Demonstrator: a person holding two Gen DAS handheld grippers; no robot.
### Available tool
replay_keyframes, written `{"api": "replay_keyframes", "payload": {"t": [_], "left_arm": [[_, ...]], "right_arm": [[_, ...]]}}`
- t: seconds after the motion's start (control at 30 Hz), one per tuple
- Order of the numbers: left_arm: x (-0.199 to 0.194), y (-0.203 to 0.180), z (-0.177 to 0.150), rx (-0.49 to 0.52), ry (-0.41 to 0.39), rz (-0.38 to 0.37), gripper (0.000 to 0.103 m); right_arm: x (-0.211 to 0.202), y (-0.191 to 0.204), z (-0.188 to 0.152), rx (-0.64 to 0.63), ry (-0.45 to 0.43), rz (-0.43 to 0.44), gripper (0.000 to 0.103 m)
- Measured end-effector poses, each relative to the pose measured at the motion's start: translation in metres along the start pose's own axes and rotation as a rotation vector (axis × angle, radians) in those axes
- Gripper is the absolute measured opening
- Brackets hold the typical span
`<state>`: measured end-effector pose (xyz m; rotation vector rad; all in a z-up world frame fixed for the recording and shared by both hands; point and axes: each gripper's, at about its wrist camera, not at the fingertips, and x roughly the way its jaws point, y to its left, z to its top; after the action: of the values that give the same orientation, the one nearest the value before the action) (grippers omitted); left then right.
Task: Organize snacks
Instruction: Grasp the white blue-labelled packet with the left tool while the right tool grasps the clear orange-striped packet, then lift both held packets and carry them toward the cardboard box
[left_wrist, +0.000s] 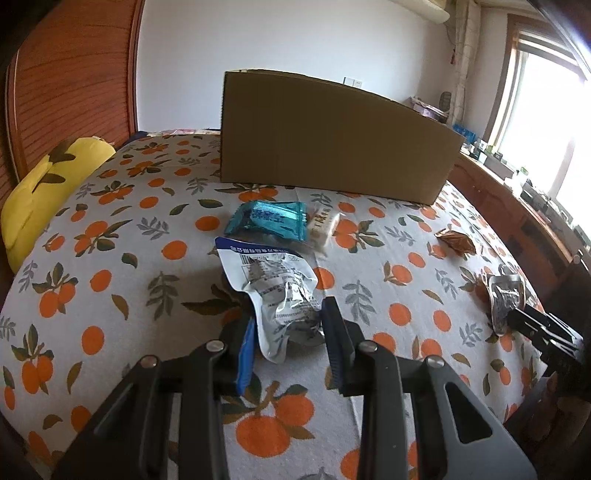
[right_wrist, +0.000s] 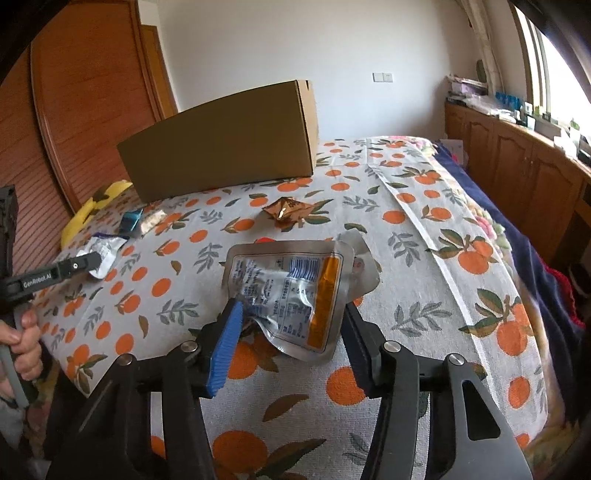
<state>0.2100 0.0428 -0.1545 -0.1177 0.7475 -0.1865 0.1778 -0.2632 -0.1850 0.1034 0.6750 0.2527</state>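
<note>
Left wrist view shows both grippers (left_wrist: 288, 332) (right_wrist: 291, 321) straddling silver pouches (left_wrist: 277, 291) (right_wrist: 291, 291), jaws apart, four snacks outside the cardboard box (left_wrist: 332, 140).

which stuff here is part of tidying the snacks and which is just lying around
Part of the job:
silver and blue pouch
silver and orange pouch
teal packet
white snack bar
brown wrapper
cardboard box

Just lying about:
yellow pillow
bedspread
window clutter

The box (left_wrist: 332, 136) walls off the far bed (left_wrist: 110, 277). Bare sheet lies open between the teal packet (left_wrist: 269, 219) and brown wrapper (left_wrist: 456, 242); the pillow (left_wrist: 48, 192) blocks the left edge.
</note>
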Motion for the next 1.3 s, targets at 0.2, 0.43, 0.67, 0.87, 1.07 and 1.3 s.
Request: {"api": "replay_keyframes", "payload": {"t": [0.2,0.43,0.67,0.87,1.07,1.3], "left_arm": [[-0.003,-0.009,-0.002,0.026,-0.003,-0.015,0.031],[-0.002,-0.014,-0.006,0.04,0.005,-0.022,0.031],[-0.014,-0.021,-0.004,0.059,-0.041,-0.041,0.031],[-0.025,-0.03,-0.003,0.089,-0.077,-0.058,0.031],[-0.029,-0.034,-0.002,0.09,-0.088,-0.069,0.031],[-0.037,-0.036,0.001,0.092,-0.103,-0.077,0.031]], "right_arm": [[-0.008,-0.002,0.001,0.013,-0.034,0.03,0.017],[-0.007,-0.003,0.001,0.024,-0.025,0.054,0.012],[-0.015,0.0,0.002,0.037,-0.035,0.104,0.003],[-0.021,0.005,0.003,0.025,-0.048,0.12,0.001],[-0.025,0.009,0.006,0.015,-0.058,0.124,0.0],[-0.028,0.014,0.009,-0.011,-0.064,0.111,0.0]]}}
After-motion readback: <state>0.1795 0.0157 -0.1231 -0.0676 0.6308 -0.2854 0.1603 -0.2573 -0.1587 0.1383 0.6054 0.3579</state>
